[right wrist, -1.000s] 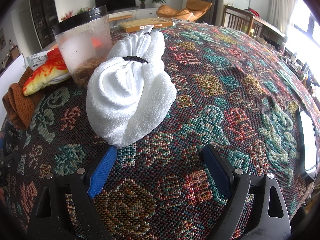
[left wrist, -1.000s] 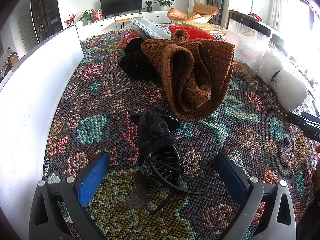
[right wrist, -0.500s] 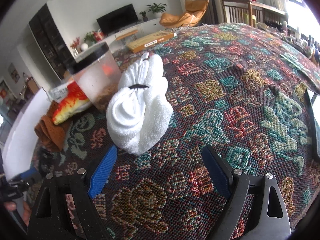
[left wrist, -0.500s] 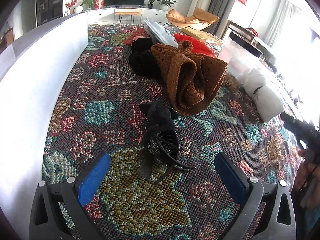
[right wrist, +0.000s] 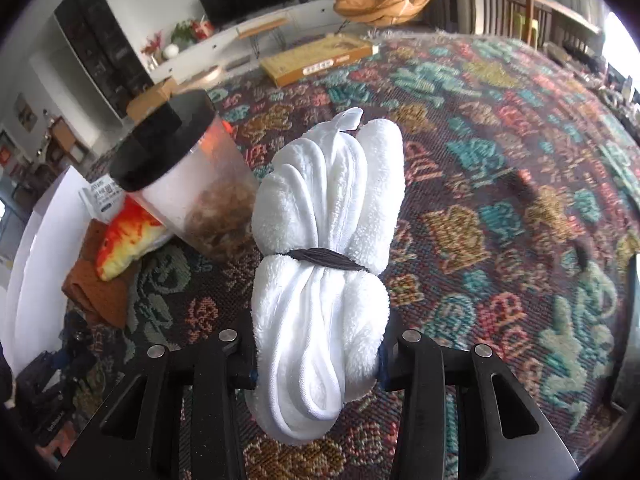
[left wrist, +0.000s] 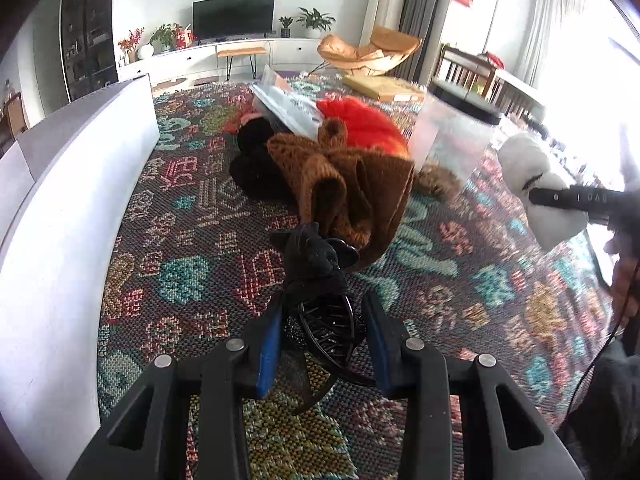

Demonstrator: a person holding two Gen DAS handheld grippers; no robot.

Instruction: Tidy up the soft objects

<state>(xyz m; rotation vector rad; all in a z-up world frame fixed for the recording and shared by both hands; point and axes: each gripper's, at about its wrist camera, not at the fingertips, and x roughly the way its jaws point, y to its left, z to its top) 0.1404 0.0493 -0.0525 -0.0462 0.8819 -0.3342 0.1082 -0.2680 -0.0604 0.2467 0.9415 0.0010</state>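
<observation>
A black hair claw wrapped in black fabric point(left wrist: 314, 276) sits between the blue pads of my left gripper point(left wrist: 323, 338). Its jaws are closing, and the pads touch the claw's sides just above the patterned cloth point(left wrist: 180, 280). My right gripper point(right wrist: 316, 360) is also closing and squeezes a rolled white towel point(right wrist: 328, 208) tied with a black band. The towel hangs off the cloth, as the left wrist view also shows: white towel point(left wrist: 528, 160), right gripper's finger point(left wrist: 568, 199). A brown knitted scarf point(left wrist: 352, 188) lies just beyond the claw.
A black soft item point(left wrist: 256, 168) and a red plush point(left wrist: 360, 124) lie behind the scarf. A clear jar with a black lid point(right wrist: 180, 184) stands beside a fish plush point(right wrist: 124, 236). A white panel point(left wrist: 60, 200) borders the left side. A yellow box point(right wrist: 320, 60) lies far back.
Both grippers went from wide open to closed: the left onto the black claw, the right onto the white towel. Both rose, and the towel came up off the cloth.
</observation>
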